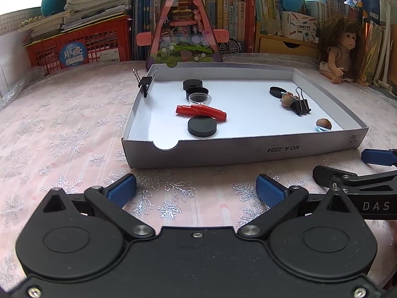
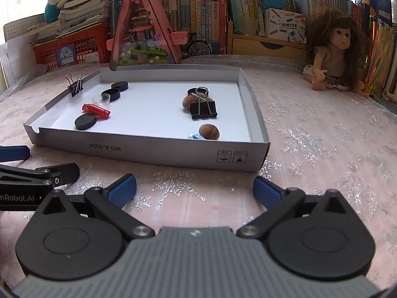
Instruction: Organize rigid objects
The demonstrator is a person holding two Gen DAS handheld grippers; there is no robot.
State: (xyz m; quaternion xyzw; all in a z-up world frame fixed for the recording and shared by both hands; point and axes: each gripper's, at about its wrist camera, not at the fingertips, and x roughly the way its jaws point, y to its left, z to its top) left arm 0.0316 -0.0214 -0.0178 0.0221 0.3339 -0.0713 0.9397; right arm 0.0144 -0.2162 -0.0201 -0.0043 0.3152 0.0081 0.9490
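My left claw (image 1: 196,190) is spread wide, its blue pads (image 1: 122,190) holding nothing and touching nothing, hovering low over the surface (image 1: 62,136) just short of the near wall of the tray (image 1: 248,150). My right claw (image 2: 194,190) is just as wide open and just as empty, level beside the left one and aimed at the same tray; each claw shows at the edge of the other's view, so they sit close side by side.

Inside the tray, on the left half, I see a black disc (image 1: 202,126) nearest me, touching a red tube (image 1: 201,111) that lies across behind it. Behind that comes a small clear dish (image 1: 200,98), then two more black discs (image 1: 197,92) in a row toward the far wall. A small binder clip (image 1: 146,82) grips the tray's left wall. On the right half a large binder clip (image 2: 203,109) lies against a walnut (image 2: 187,101), with another black disc just behind. A second walnut (image 2: 209,131) sits near the front wall, touching a pale blue bit I can't identify.

Beyond the tray stand a pink triangular toy house (image 1: 183,24) and a doll (image 2: 335,54) at the right
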